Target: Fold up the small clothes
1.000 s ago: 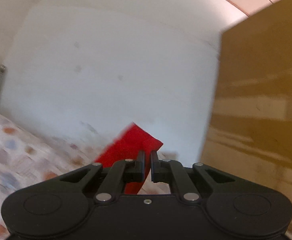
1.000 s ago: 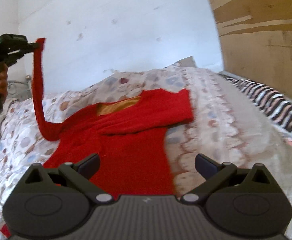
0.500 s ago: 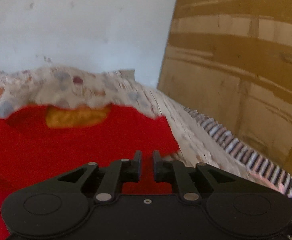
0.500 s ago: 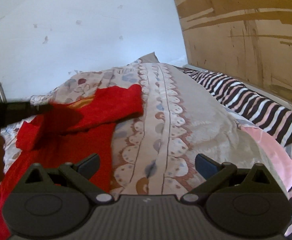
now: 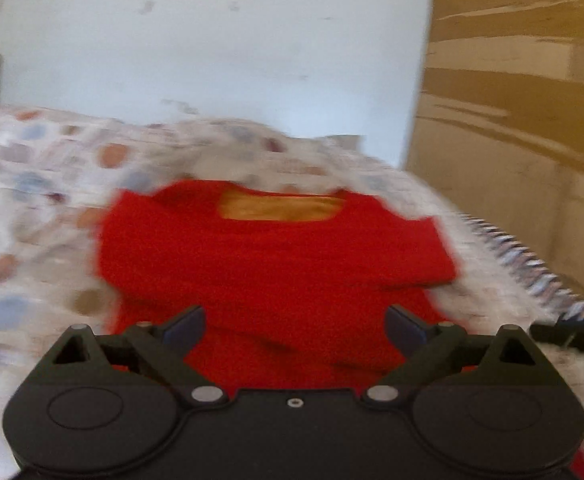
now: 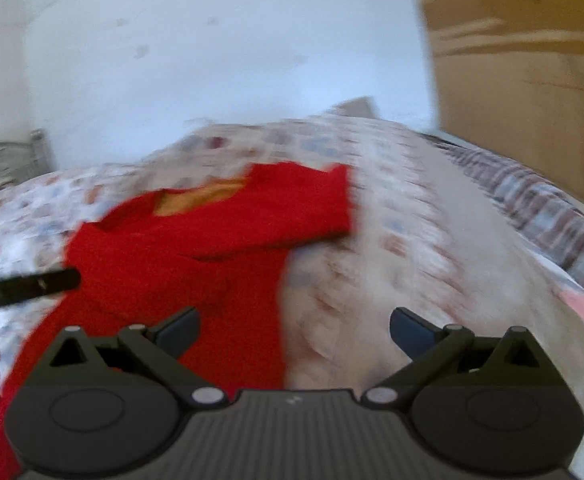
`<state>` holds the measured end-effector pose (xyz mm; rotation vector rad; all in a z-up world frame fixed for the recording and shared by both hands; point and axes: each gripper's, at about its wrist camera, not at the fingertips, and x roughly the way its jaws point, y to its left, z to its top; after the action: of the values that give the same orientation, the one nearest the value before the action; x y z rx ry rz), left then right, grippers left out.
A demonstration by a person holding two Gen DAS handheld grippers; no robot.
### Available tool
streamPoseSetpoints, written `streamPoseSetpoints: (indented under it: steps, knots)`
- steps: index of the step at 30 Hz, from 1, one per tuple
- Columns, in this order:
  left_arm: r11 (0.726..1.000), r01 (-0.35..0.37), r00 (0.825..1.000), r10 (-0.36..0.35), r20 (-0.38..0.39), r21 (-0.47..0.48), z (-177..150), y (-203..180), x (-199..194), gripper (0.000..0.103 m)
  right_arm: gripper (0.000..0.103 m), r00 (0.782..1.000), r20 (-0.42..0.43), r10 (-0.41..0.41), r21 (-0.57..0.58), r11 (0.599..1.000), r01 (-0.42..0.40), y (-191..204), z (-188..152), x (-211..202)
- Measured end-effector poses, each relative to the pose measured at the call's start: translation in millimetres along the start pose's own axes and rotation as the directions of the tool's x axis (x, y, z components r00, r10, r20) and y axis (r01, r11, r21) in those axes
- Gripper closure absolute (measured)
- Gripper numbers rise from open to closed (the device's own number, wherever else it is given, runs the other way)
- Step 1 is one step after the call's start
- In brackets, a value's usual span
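A second ago my left gripper [image 5: 295, 326] pinched the sleeve of the red top [image 5: 268, 264] up high. Now its jaws are opening wide and nothing is between them. The sleeve lies folded across the top. My right gripper [image 6: 295, 330] is wide too, and empty. Right of the top, the patterned bed cover [image 6: 404, 240] is bare. The top lies flat, its yellow neck lining toward the white wall [image 5: 212, 48].

Bed with pale bedcover printed in orange and blue blobs [image 5: 40, 184] spans the area ahead of the jaws. Plain white wall with a few scuffs [image 5: 212, 48] behind it. Brown wooden panel [image 5: 524, 120] right of the jaws. Black-and-white striped fabric [image 6: 548, 204] along the bed's right edge. Daylight, soft.
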<state>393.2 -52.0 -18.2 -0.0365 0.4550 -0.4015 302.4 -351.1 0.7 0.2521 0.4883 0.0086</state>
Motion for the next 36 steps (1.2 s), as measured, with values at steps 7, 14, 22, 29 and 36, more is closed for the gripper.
streamPoseSetpoints:
  steps: [7, 14, 22, 29, 36]
  knots:
    - [0.990, -0.143, 0.989, 0.143, -0.027, -0.017, 4, 97, 7, 0.003, 0.000, 0.957, -0.079, 0.280, -0.110, 0.951, -0.288, 45, 63, 109]
    - [0.970, -0.126, 0.992, 0.122, -0.032, -0.208, 18, 170, 34, 0.023, 0.019, 0.863, -0.166, 0.477, -0.215, 0.837, -0.504, 151, 114, 209]
    - [0.949, -0.018, 0.998, -0.003, -0.066, -0.315, 27, 192, 80, 0.064, 0.041, 0.806, -0.289, 0.517, -0.278, 0.760, -0.587, 253, 138, 290]
    - [0.921, 0.025, 0.995, -0.059, -0.077, -0.389, 21, 199, 94, 0.090, 0.081, 0.790, -0.426, 0.441, -0.276, 0.768, -0.578, 277, 135, 332]
    - [0.928, -0.051, 0.999, 0.047, -0.019, -0.370, 22, 191, 80, 0.095, 0.098, 0.825, -0.274, 0.494, -0.226, 0.800, -0.555, 257, 159, 318]
